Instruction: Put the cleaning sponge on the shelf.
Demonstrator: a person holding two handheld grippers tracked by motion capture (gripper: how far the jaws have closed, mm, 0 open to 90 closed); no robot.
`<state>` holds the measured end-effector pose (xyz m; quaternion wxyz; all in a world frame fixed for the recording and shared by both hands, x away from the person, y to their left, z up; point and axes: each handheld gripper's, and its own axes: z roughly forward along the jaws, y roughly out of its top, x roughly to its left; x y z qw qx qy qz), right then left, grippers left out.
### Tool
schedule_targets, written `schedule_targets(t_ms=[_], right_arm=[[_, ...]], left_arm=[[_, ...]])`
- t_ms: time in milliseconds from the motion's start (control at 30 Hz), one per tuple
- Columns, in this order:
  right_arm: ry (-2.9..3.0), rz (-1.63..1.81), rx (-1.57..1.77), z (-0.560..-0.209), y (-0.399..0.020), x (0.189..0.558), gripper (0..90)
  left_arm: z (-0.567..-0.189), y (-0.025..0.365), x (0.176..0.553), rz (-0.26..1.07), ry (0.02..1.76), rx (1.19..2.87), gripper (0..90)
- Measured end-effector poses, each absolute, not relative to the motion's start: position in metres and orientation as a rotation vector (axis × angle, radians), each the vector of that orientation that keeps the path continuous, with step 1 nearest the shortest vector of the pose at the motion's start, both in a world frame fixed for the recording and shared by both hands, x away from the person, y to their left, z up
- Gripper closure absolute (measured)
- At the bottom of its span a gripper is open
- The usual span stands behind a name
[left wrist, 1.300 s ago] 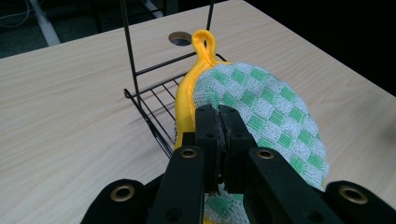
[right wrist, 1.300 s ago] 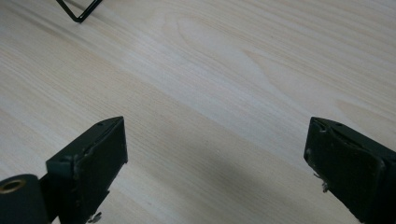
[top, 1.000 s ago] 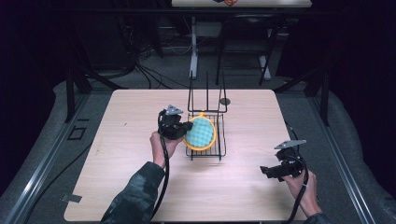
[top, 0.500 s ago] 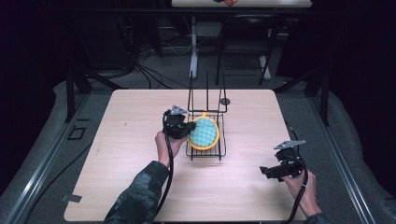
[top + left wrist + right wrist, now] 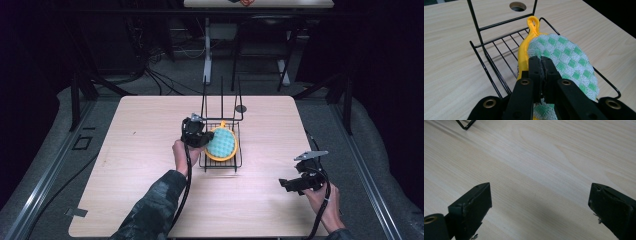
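Left tool (image 5: 541, 65) clenched on green-check pot holder (image 5: 221, 143), yellow-rimmed, lying in wire rack (image 5: 236, 161) at tabletop (image 5: 140, 130) centre. Placement judged nearly done; release and withdrawal outstanding. Right tool (image 5: 540, 205) released, idle, well apart.

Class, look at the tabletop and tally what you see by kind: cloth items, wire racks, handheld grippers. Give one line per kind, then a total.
Pot holder, green-and-white check with yellow trim: 1
Black wire rack: 1
Handheld grippers: 2, the left gripper shut on the pot holder, the right gripper open over the table
Total: 4
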<state>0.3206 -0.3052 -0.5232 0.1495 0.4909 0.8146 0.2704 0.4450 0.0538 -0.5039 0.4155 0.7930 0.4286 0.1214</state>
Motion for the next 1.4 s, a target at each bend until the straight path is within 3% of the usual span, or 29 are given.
schedule_targets(t_ms=[600,767,867,1033,1167,1400], right_arm=[[2.35,0.774,1.412,-0.525,-0.305,0.321,4.5],[2.352,0.778,1.412,-0.525,-0.305,0.321,4.6],[2.347,0.774,1.407,-0.524,-0.306,0.321,4.6],[2.346,0.785,1.41,-0.523,-0.306,0.32,4.6],[2.336,0.792,1.417,-0.522,-0.306,0.319,4.6],[2.335,0.786,1.404,-0.519,-0.305,0.318,4.6]], left_arm=[[-0.523,0.054,0.459,0.276,1.194,1.994,87.1],[-0.523,0.051,0.459,0.258,1.183,2.002,83.2],[-0.521,0.052,0.459,0.242,1.148,2.007,71.9],[-0.517,0.054,0.457,0.252,1.134,2.017,41.9],[-0.508,0.061,0.45,0.278,1.134,2.01,25.6],[-0.487,0.084,0.43,0.342,1.111,2.006,15.2]])
